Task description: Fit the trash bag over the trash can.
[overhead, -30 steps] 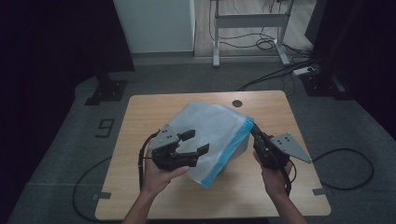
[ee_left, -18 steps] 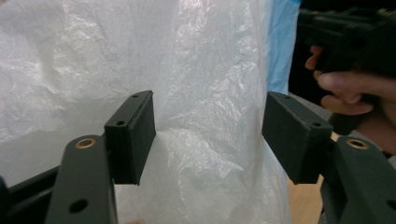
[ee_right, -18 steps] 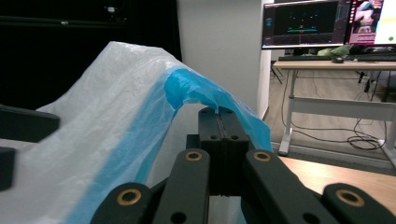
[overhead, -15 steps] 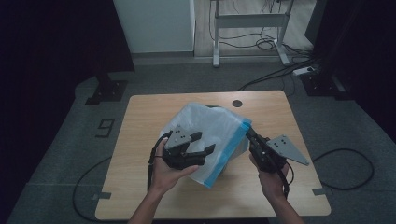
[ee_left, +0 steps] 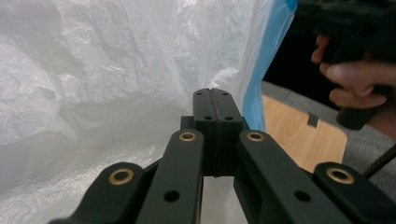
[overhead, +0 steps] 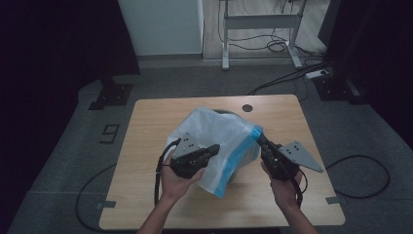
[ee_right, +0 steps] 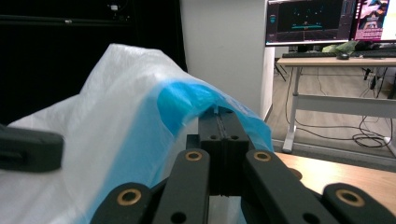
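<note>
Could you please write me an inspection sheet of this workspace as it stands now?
Surface: wooden table, round hole near far edge.
Job's things: white plastic bag with blue band, held up over the table.
Clutter: nothing seen.
Grippers: left gripper jaws have just closed, pinching white film; right gripper shut on the blue band.
Cables: one trails from each gripper; more on the floor beyond.
Surroundings: grey floor, desk frame, monitors.

Your left gripper [overhead: 210, 150] has just clamped its jaws together. Your right gripper [overhead: 260, 141] is clamped too. Both hover above the table [overhead: 146, 122].
</note>
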`<action>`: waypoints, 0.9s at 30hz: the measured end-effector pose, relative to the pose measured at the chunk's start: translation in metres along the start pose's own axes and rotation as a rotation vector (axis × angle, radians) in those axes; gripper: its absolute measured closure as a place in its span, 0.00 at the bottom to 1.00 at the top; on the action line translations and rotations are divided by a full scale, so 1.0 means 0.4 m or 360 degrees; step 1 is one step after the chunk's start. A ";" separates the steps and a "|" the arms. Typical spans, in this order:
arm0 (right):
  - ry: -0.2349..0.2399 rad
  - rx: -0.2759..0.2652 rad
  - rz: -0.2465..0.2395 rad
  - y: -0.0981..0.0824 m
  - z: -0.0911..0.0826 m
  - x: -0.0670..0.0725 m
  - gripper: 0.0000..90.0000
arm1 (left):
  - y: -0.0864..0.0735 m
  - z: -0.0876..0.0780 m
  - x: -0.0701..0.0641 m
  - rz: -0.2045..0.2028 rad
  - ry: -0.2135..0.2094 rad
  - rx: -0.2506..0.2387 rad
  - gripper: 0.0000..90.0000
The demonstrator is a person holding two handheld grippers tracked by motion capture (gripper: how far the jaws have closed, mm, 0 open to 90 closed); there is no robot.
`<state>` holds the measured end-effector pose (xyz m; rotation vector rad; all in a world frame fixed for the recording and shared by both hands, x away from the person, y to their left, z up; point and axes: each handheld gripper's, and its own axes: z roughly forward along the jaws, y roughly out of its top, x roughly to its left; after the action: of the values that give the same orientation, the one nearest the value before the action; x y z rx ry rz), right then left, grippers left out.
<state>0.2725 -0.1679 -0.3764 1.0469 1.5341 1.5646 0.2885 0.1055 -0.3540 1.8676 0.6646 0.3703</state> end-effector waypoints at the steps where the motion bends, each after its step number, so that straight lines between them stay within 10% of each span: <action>1: -0.0003 0.0004 0.0003 -0.002 0.000 -0.002 0.99 | 0.000 -0.004 0.002 -0.0010 -0.0006 -0.0024 1.00; 12: -0.0016 0.0034 0.0021 -0.027 -0.009 -0.024 0.99 | 0.022 -0.084 0.054 -0.0193 -0.0022 -0.0359 1.00; 27: -0.0142 0.0066 0.0032 -0.019 -0.001 -0.098 0.99 | 0.038 -0.110 0.113 -0.0248 0.0079 -0.0469 1.00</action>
<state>0.2884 -0.2028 -0.3870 1.1434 1.5053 1.4848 0.3048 0.1615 -0.3258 1.5219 0.7419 0.3918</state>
